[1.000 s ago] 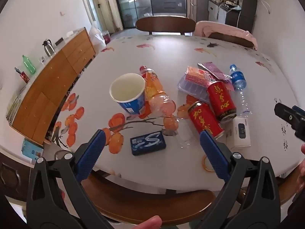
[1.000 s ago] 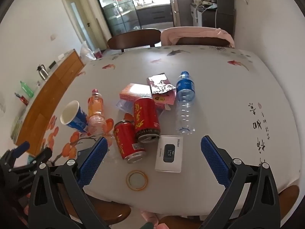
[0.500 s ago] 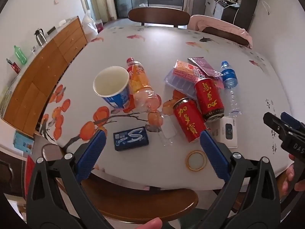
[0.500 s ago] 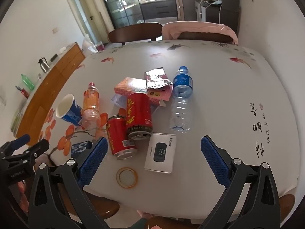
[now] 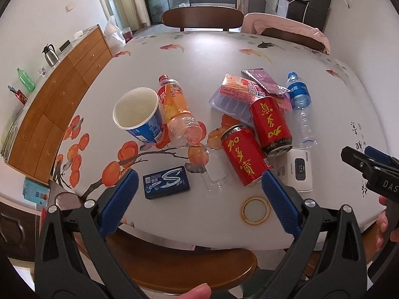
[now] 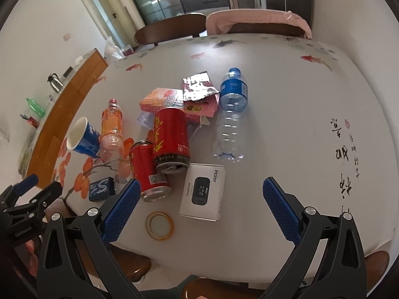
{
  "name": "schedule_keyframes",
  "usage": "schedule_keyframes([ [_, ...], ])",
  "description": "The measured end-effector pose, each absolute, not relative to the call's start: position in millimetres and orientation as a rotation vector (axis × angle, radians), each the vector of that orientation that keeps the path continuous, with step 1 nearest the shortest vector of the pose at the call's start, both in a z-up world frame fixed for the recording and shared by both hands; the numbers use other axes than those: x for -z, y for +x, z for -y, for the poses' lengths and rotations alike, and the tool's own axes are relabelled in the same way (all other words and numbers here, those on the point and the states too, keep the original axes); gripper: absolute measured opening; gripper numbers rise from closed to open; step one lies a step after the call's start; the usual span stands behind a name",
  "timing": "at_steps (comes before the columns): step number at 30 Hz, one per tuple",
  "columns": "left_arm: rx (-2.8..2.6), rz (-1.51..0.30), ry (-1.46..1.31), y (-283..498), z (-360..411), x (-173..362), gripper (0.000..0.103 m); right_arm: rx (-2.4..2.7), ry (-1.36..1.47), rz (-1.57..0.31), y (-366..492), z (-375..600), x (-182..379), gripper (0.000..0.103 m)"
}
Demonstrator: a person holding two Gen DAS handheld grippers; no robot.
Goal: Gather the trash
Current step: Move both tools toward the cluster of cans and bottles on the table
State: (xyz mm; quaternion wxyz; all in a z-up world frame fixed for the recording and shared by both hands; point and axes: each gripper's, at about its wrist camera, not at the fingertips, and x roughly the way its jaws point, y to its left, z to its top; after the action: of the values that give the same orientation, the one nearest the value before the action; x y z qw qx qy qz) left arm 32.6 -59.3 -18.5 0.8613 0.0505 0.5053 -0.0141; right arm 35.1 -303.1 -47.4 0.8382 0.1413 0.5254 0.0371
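Litter lies on the white table (image 5: pixel 219 57): a blue paper cup (image 5: pixel 139 118), an orange drink bottle (image 5: pixel 178 114), two red cans (image 5: pixel 243 155) (image 5: pixel 270 123), a clear water bottle (image 5: pixel 300 107), a blue gum pack (image 5: pixel 166 182), a white box (image 5: pixel 300 172), a tape ring (image 5: pixel 255 209) and pink wrappers (image 5: pixel 247 87). My left gripper (image 5: pixel 199 200) hangs open over the near edge, above the gum pack and tape ring. My right gripper (image 6: pixel 199 206) is open too, above the white box (image 6: pixel 203 194) and tape ring (image 6: pixel 159 225). Neither holds anything.
A wooden chair (image 5: pixel 179 266) stands under the near edge. Two more chairs (image 5: pixel 202 18) stand at the far side, one draped in pink cloth (image 5: pixel 286 26). A wooden sideboard (image 5: pixel 62 94) runs along the left wall. My right gripper also shows at the right edge (image 5: pixel 374 172).
Both grippers have drawn back and risen slightly, so the table litter sits further up in each view. Nothing on the table has moved; both grippers remain open.
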Motion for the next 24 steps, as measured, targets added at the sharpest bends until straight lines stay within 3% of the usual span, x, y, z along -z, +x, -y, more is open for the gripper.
schedule_keyframes([
  [16, 0.047, -1.194, 0.212, 61, 85, 66, 0.096, -0.077, 0.310, -1.252, 40, 298, 101, 0.097],
  [24, 0.144, -1.282, 0.106, 77, 95, 86, 0.096, -0.069, 0.335, -1.287, 47, 302, 116, 0.097],
])
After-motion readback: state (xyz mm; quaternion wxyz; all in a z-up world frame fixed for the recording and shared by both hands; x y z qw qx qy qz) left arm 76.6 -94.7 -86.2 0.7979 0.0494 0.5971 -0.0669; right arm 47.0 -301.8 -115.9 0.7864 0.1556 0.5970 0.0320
